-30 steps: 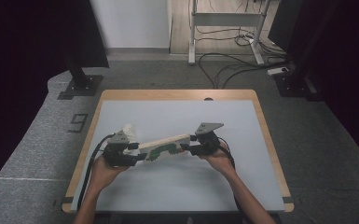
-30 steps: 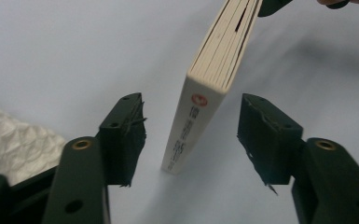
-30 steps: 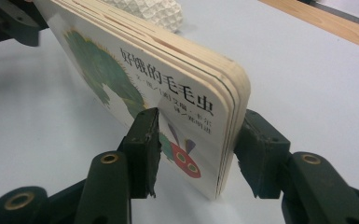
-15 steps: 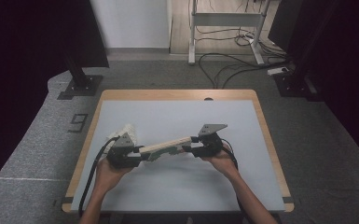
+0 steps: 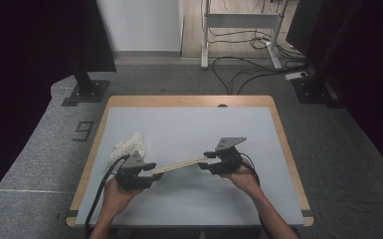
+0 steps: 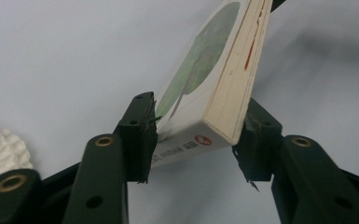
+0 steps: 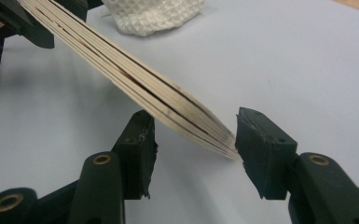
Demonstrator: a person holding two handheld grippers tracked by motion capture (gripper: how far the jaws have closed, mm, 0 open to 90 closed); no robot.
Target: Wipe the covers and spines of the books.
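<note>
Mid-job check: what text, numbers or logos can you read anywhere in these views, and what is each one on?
"9": dark numeral on the grey carpet left of the table.
Small printed line beside a round red logo on the cover of the thin white book with a green picture: too blurred to read.
White crumpled paper towel: no text.

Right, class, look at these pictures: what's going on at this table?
A person holds a thin book between two handheld grippers above a grey table. The left gripper has one end between its jaws, which have just opened a little; whether the pads still press is hard to tell. The right gripper has the other end between its jaws, which have also been opening. A crumpled white cloth lies beside the left gripper.
</note>
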